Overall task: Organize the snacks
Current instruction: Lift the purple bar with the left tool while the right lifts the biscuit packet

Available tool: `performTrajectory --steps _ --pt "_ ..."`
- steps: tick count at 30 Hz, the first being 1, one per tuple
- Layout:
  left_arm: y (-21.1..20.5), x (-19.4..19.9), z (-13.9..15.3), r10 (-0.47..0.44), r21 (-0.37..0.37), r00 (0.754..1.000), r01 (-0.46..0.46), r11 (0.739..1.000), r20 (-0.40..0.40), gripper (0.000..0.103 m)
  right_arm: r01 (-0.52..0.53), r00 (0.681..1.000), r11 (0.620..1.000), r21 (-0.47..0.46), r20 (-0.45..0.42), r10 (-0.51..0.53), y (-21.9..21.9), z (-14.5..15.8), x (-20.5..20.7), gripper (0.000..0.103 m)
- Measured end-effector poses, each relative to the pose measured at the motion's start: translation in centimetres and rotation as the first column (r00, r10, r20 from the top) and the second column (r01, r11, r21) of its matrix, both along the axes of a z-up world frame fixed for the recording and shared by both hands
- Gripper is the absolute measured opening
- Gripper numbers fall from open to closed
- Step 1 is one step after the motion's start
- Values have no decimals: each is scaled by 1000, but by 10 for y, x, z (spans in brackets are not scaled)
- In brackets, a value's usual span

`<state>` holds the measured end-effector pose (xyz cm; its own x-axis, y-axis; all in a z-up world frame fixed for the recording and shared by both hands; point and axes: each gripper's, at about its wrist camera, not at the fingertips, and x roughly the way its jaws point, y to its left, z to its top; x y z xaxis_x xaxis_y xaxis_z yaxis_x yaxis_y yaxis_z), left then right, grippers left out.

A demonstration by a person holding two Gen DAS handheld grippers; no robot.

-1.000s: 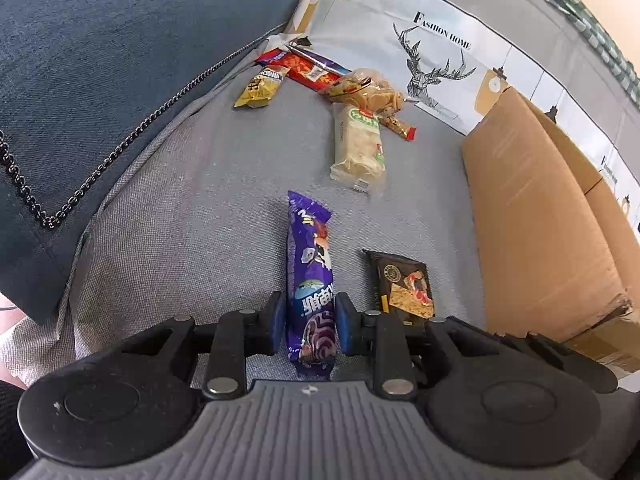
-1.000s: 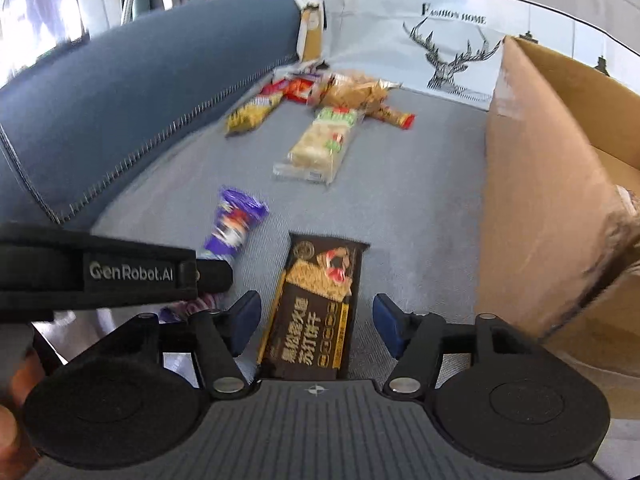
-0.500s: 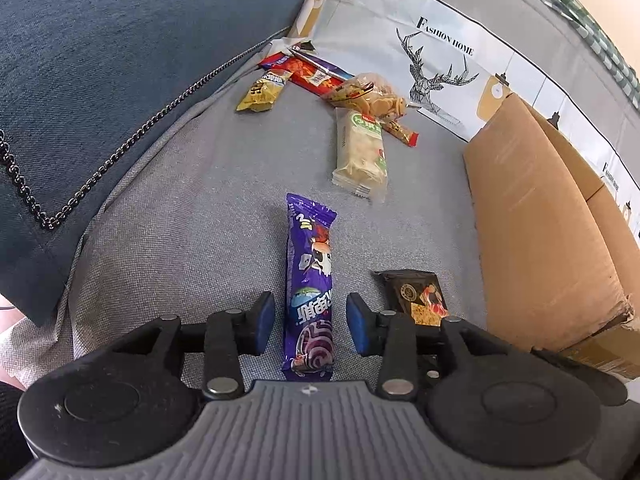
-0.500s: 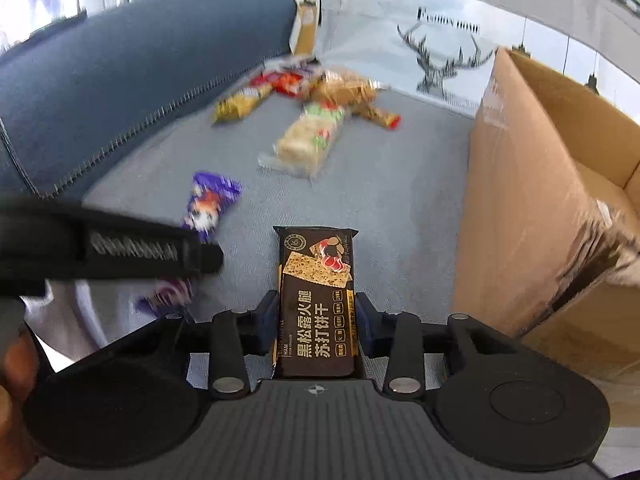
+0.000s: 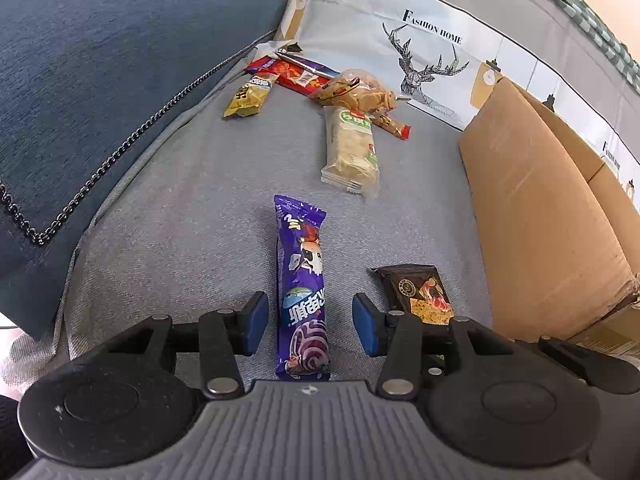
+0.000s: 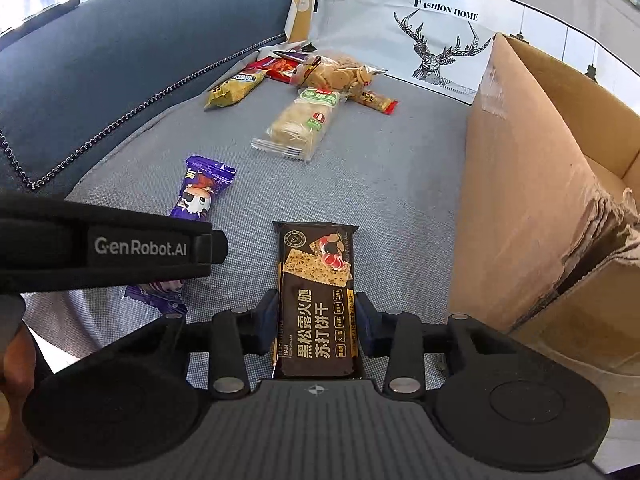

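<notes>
Right wrist view shows the right gripper [image 6: 316, 324] clamped on the dark cracker pack [image 6: 316, 300] beside the cardboard box [image 6: 532, 184], while only the left view shows the left gripper [image 5: 308, 324] opening around the purple bar [image 5: 302, 280] — most snacks remain unsorted, I think.

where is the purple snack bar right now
The purple snack bar lies flat on the grey sofa seat between the opening jaws of the left claw, untouched, with the black cracker pack to its right.
</notes>
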<state>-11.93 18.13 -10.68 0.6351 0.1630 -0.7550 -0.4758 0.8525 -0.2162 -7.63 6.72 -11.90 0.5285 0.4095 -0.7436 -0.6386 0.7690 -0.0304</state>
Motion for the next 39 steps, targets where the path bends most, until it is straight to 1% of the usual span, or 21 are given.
performTrajectory --steps 9,17,19,22,24,27,39 --pt "0 1 0 1 2 1000 -1 1000 2 51 -2 1000 1000 -3 8 2 1 0 -1 41" --pt "-4 4 -1 -10 41 1000 10 999 -8 50 -4 1000 1000 -4 12 4 0 0 -2 41" --pt "-5 4 -1 -11 51 1000 12 999 -11 48 -4 1000 1000 -4 12 4 0 0 -2 41" --pt "-5 3 -1 -9 63 1000 10 998 -13 40 -4 1000 1000 -4 12 4 0 0 -2 41" --pt "-6 3 -1 -9 65 1000 9 998 -11 26 -6 1000 1000 -3 12 6 0 1 -2 41" --pt "-7 2 1 -18 70 1000 19 997 -4 21 -9 1000 1000 -2 11 9 0 1 -3 41" --pt "-10 -8 10 -40 62 998 38 997 42 19 -22 999 1000 22 27 22 -10 11 -11 41"
